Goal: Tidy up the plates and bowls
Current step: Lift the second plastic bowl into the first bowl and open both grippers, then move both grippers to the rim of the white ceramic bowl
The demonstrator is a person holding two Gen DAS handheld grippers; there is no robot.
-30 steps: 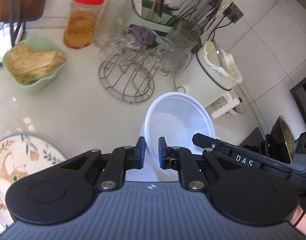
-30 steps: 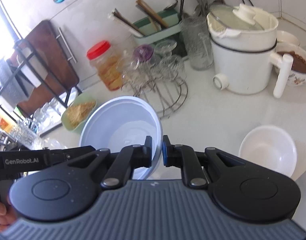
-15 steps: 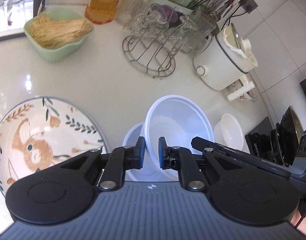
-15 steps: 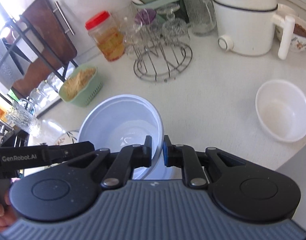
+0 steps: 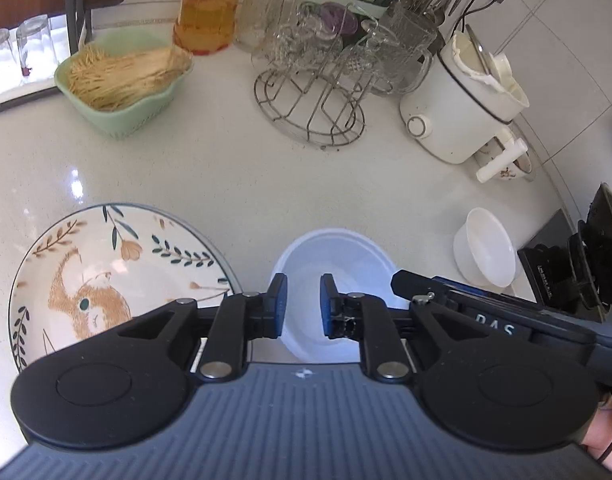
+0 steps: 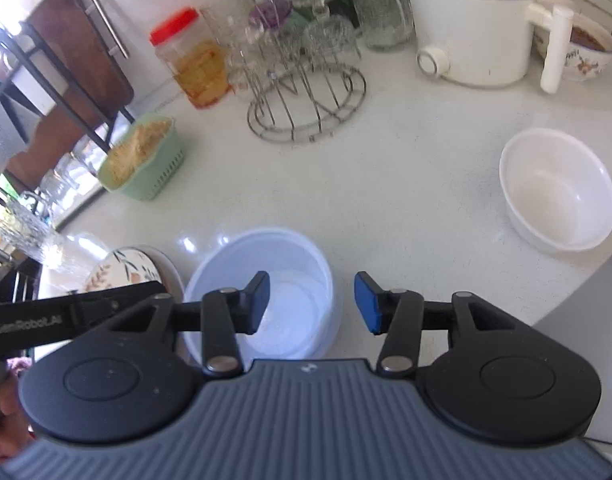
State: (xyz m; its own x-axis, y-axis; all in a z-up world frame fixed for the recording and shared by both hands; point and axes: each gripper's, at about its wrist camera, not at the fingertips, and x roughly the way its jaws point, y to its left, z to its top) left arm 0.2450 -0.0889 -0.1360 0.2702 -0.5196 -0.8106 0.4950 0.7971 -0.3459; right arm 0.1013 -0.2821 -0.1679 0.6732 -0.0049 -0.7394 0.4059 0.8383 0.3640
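A pale blue plastic bowl [image 5: 338, 268] [image 6: 293, 276] sits on the white counter near its front edge, just below both grippers. My left gripper [image 5: 301, 310] is open a little above the bowl's near rim. My right gripper [image 6: 312, 304] is wide open over the same bowl and holds nothing. A plate painted with a squirrel and leaves [image 5: 105, 276] [image 6: 125, 268] lies left of the bowl. A white bowl [image 5: 488, 258] [image 6: 558, 192] stands to the right.
At the back stand a wire glass rack [image 5: 310, 108], a green basket of noodles [image 5: 121, 80], a red-lidded jar [image 5: 207, 12] and a white electric pot [image 5: 462, 108]. A patterned bowl [image 6: 586, 56] sits behind the pot. A black stove [image 5: 562, 276] lies at the right.
Both grippers have opened and let go of the blue bowl, which now rests on the counter beside the plate. Both views have pulled back and risen.
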